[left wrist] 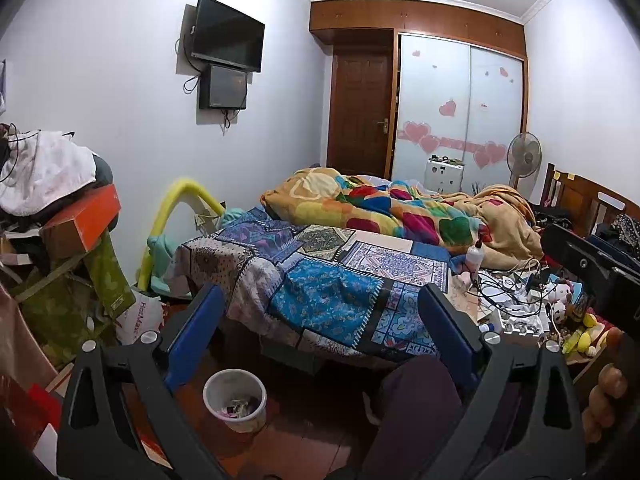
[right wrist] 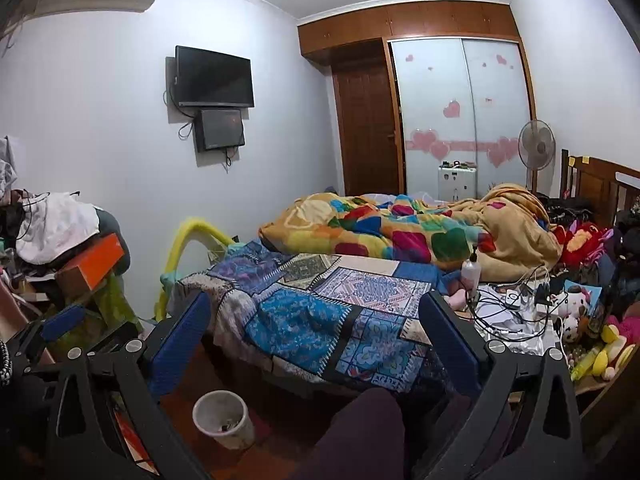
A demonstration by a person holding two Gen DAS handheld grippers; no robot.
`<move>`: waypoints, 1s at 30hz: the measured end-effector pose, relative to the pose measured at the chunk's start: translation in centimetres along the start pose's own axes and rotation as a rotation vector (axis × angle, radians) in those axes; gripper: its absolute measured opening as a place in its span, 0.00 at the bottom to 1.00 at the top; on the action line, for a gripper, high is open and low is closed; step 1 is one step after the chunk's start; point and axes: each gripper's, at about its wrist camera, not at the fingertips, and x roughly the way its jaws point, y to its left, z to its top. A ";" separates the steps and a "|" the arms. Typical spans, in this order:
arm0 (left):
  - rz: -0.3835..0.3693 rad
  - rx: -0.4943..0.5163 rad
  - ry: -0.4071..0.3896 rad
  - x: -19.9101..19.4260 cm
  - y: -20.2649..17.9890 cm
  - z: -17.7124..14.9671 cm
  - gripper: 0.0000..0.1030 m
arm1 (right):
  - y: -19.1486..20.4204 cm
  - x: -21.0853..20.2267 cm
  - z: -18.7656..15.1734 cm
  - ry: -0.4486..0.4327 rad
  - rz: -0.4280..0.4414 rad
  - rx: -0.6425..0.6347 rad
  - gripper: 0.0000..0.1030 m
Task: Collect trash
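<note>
A white waste bin point(left wrist: 235, 400) stands on the red floor at the foot of the bed, with scraps of trash in its bottom; in the right wrist view the bin point(right wrist: 224, 418) is low and left of centre. My left gripper point(left wrist: 322, 320) is open, its blue pads wide apart with nothing between them, above and behind the bin. My right gripper point(right wrist: 314, 332) is open too and holds nothing. A knee in dark trousers point(left wrist: 420, 392) sits just right of the bin.
The bed point(left wrist: 320, 280) with a patchwork cover and a bright blanket point(left wrist: 384, 208) fills the middle. Cables, chargers and plush toys point(left wrist: 532, 292) crowd its right side beside a white bottle point(left wrist: 474, 254). Clothes and an orange box point(left wrist: 84, 220) pile up at left.
</note>
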 end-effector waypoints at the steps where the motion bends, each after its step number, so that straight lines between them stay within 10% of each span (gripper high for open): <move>1: 0.001 -0.002 0.000 0.0 0.0 -0.1 0.95 | -0.1 0.0 0.1 0.002 -0.001 -0.001 1.00; 30: -0.007 -0.012 0.005 0.0 0.0 -0.4 0.96 | 0.1 -0.5 0.4 -0.005 0.003 -0.058 1.00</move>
